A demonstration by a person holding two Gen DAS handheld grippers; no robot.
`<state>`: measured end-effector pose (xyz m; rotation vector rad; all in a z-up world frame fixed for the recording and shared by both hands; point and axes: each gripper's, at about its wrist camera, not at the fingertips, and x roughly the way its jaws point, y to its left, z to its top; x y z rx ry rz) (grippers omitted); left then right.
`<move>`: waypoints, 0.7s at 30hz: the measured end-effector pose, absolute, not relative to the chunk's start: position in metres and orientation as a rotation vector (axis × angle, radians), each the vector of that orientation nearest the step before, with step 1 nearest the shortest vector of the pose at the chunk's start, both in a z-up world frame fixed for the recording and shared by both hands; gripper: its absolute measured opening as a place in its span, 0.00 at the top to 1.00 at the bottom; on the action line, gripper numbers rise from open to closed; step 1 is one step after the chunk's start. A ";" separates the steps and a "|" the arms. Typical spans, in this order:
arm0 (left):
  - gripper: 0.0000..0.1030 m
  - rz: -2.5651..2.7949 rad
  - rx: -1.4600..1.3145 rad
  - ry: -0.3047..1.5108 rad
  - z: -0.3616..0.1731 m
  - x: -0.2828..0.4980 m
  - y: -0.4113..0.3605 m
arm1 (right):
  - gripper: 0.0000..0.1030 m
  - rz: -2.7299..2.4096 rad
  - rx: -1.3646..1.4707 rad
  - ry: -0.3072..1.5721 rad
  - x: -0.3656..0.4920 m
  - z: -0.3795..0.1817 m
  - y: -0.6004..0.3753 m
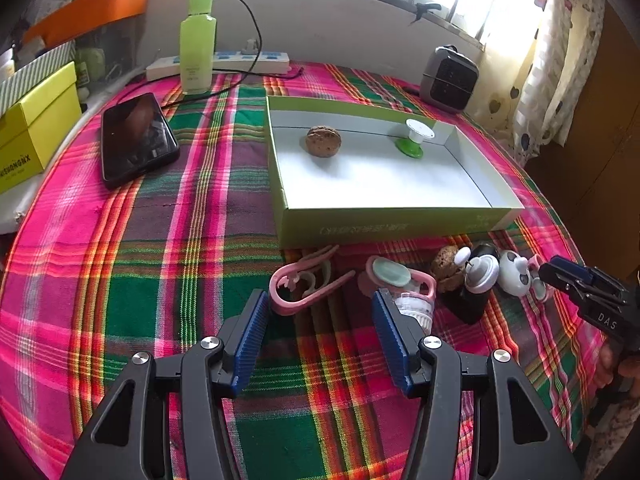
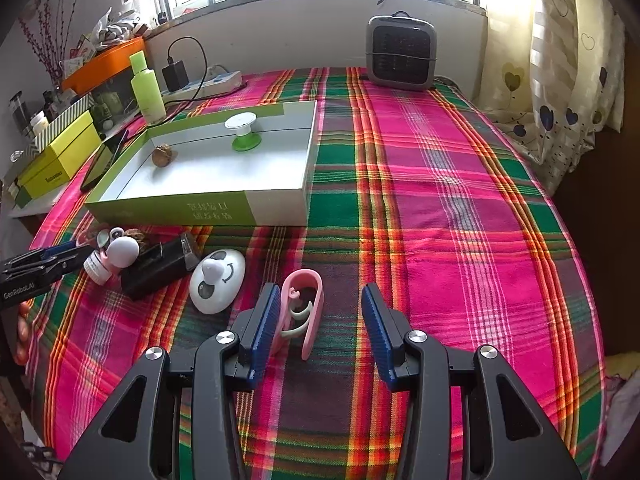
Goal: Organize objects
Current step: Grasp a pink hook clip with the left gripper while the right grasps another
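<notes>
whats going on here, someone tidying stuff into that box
Yes. A person holds a gripper in each hand over a plaid-covered table. The green box already holds a walnut and a green-and-white spool. The rest sits in front of it. The right gripper is open around a pink clip; the left gripper is open too, near another pink clip and a small jar.

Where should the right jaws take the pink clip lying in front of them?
Probably across both long arms of the clip, close to its closed bend, coming down from the near side. It lies flat with the bend pointing away, so its long sides run roughly along the pads. The right gripper straddles it, jaws open.
</notes>
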<state>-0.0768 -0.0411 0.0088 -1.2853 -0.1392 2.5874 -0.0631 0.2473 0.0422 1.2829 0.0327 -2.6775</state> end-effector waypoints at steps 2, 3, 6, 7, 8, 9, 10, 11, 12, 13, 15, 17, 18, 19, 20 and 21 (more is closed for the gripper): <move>0.49 2.578 -1.280 -0.126 0.009 -0.075 -0.039 | 0.57 -2.678 1.279 0.029 -0.063 0.043 0.247; 0.48 2.577 -1.281 -0.118 0.009 -0.075 -0.039 | 0.57 -2.667 1.276 0.016 -0.063 0.043 0.246; 0.48 2.562 -1.282 -0.113 0.009 -0.075 -0.039 | 0.57 -2.643 1.284 0.019 -0.064 0.039 0.244; 0.48 2.570 -1.279 -0.104 0.010 -0.076 -0.039 | 0.57 -2.641 1.292 0.024 -0.065 0.037 0.243; 0.48 2.586 -1.282 -0.096 0.011 -0.078 -0.040 | 0.57 -2.640 1.300 0.025 -0.066 0.036 0.244; 0.48 2.598 -1.285 -0.092 0.011 -0.080 -0.042 | 0.57 -2.637 1.307 0.025 -0.067 0.034 0.244; 0.48 2.612 -1.285 -0.092 0.011 -0.083 -0.043 | 0.57 -2.633 1.312 0.024 -0.068 0.032 0.244; 0.49 2.617 -1.281 -0.090 0.012 -0.084 -0.044 | 0.57 -2.630 1.318 0.025 -0.068 0.031 0.244; 0.49 2.618 -1.282 -0.082 0.011 -0.086 -0.044 | 0.57 -2.634 1.312 0.030 -0.068 0.031 0.244; 0.49 2.619 -1.290 -0.071 0.010 -0.088 -0.044 | 0.57 -2.629 1.313 0.028 -0.068 0.031 0.244; 0.49 2.610 -1.299 -0.039 0.008 -0.090 -0.042 | 0.57 -2.625 1.312 0.022 -0.070 0.031 0.244; 0.49 2.619 -1.288 0.009 0.008 -0.090 -0.039 | 0.57 -2.627 1.311 0.028 -0.071 0.031 0.243; 0.48 2.618 -1.283 0.027 0.007 -0.091 -0.038 | 0.57 -2.627 1.309 0.031 -0.071 0.031 0.243; 0.48 2.620 -1.275 0.041 0.007 -0.091 -0.038 | 0.57 -2.628 1.307 0.034 -0.071 0.031 0.242; 0.49 2.622 -1.264 0.056 0.006 -0.092 -0.037 | 0.57 -2.629 1.305 0.040 -0.071 0.030 0.241; 0.49 2.625 -1.259 0.072 0.006 -0.093 -0.035 | 0.57 -2.629 1.304 0.043 -0.072 0.030 0.241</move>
